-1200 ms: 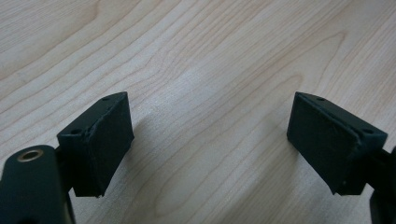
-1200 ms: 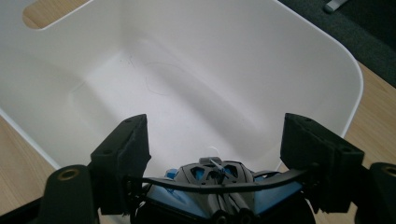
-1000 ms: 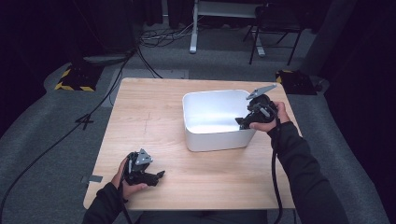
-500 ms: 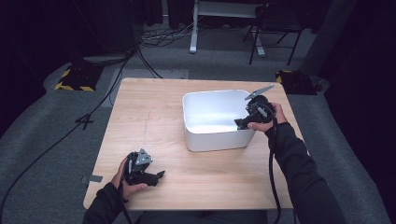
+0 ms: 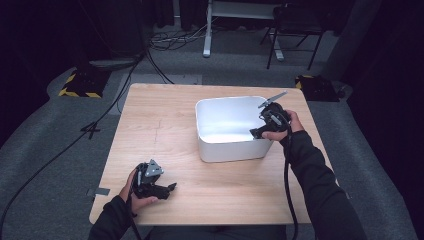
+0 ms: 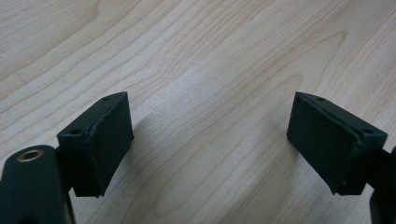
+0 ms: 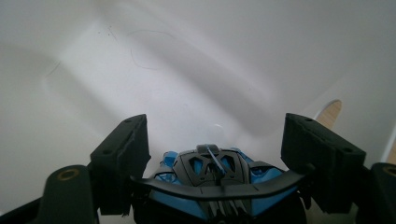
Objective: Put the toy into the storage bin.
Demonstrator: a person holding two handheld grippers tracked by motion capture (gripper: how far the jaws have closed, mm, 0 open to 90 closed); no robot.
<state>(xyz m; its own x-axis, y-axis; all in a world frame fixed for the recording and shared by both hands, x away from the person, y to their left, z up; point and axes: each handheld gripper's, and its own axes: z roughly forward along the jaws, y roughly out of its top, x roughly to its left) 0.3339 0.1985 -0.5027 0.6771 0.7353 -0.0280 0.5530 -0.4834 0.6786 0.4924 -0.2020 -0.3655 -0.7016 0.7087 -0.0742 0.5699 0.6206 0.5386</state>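
A blue and black toy car (image 7: 212,184) sits between the jaws of my right gripper (image 7: 215,161), which is shut on it with the car's dark rear wing spanning from pad to pad. This gripper (image 5: 257,132) reaches over the right wall of a white plastic bin (image 5: 225,101) and points down into it, so the car hangs above the bin's bare white floor (image 7: 154,74). My left gripper (image 5: 169,189) rests low over the wooden table (image 5: 165,115) near its front left corner. Its jaws (image 6: 210,140) stand open with bare wood between them.
The bin stands right of the table's middle, with a cut-out handle hole (image 7: 330,112) in its wall. Cables trail from both grippers over the table's front edge. Beyond the table lie a grey floor, cables (image 5: 165,40) and chair legs (image 5: 272,45).
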